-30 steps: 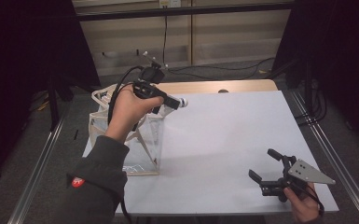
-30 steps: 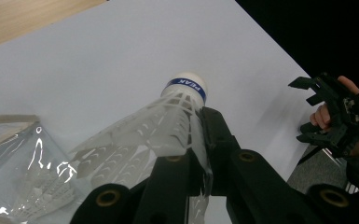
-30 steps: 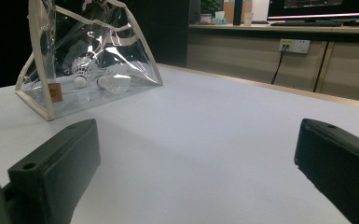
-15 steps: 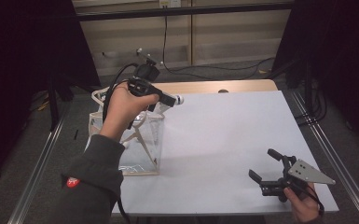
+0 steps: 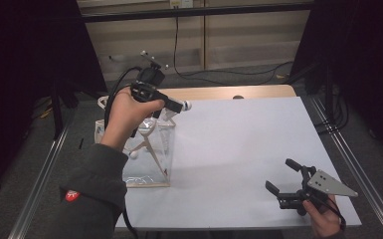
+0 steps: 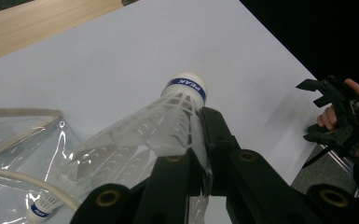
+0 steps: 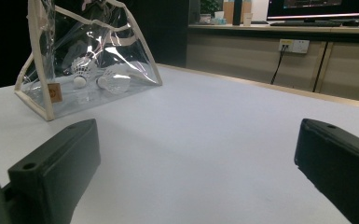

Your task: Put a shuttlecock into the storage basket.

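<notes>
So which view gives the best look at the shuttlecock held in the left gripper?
The left gripper view: the shuttlecock sits close up, its white skirt pinched between the black jaws, its blue-banded cork pointing away. The high view shows it as a small white tip past the left gripper. The right gripper view shows other shuttlecocks in the clear bag.

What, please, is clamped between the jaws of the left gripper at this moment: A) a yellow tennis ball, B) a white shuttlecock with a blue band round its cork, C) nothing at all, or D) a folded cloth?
B: in the left gripper view, the left gripper has its black jaws shut on the skirt of the white shuttlecock, whose cork carries a blue band, above the clear bag.
</notes>
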A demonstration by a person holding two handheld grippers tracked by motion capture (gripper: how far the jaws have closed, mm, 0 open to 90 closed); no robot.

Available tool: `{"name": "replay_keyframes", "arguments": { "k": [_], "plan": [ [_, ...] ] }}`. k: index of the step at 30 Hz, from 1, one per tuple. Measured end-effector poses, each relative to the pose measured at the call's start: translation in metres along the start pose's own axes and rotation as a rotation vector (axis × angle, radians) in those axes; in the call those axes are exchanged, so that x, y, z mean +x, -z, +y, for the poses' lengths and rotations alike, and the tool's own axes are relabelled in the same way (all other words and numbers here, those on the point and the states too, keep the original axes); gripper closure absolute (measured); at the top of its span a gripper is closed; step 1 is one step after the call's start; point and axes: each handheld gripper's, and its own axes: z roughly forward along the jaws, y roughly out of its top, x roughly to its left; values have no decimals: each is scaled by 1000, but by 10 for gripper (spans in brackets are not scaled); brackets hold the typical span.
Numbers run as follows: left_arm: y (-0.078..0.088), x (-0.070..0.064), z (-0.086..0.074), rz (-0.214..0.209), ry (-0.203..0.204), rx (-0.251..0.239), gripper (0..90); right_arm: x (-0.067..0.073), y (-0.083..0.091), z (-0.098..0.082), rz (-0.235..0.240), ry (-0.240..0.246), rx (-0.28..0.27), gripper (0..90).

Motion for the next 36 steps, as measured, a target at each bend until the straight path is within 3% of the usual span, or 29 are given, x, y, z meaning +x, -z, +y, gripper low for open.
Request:
{"name": "replay_keyframes", "arguments": {
  "k": [19, 36],
  "plan": [
    [6, 1, 1, 6, 4, -11, 888, 0, 0, 0, 3, 1, 2, 1],
    [15, 9, 0, 36, 17, -16, 888, 0, 0, 0, 2, 1, 0, 1]
  ]
}}
